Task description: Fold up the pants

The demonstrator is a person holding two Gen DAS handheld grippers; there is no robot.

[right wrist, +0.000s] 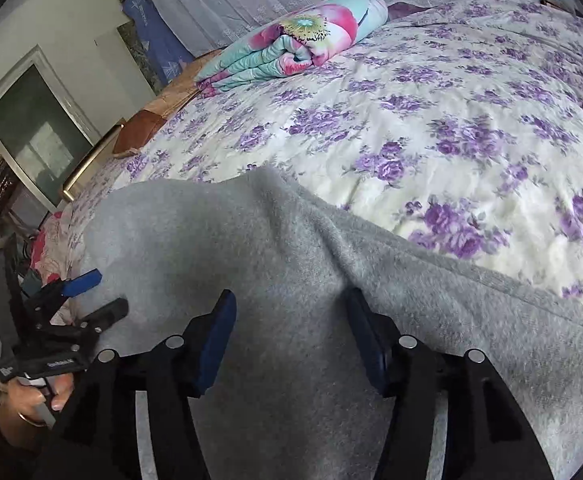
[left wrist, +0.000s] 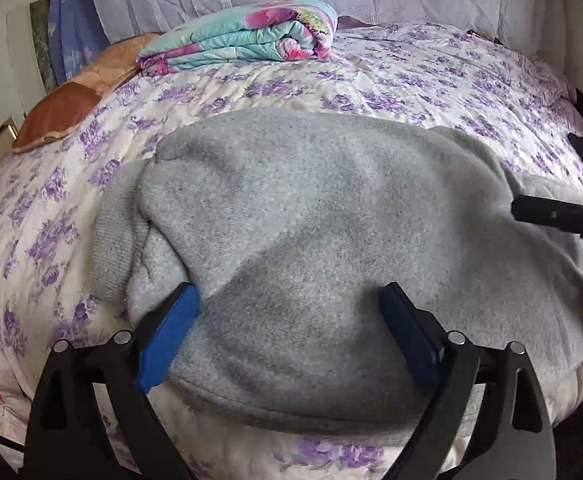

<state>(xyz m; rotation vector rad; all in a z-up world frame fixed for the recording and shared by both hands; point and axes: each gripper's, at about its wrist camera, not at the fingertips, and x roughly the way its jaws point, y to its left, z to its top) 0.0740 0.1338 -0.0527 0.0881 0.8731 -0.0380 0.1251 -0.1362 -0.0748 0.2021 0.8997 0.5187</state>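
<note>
Grey fleece pants (left wrist: 311,216) lie folded in a thick bundle on the floral bedspread (left wrist: 411,80); they also fill the lower right wrist view (right wrist: 271,264). My left gripper (left wrist: 289,304) is open, its blue pads spread over the near edge of the bundle, holding nothing. My right gripper (right wrist: 289,304) is open above the grey cloth, beside a raised crease. One right finger tip (left wrist: 551,214) shows at the right edge of the left wrist view. The left gripper (right wrist: 103,292) shows at the left of the right wrist view.
A folded turquoise and pink floral quilt (left wrist: 243,36) lies at the far side of the bed, also in the right wrist view (right wrist: 295,40). A brown patchwork pillow (left wrist: 63,108) lies at the far left. A window (right wrist: 31,128) is on the left wall.
</note>
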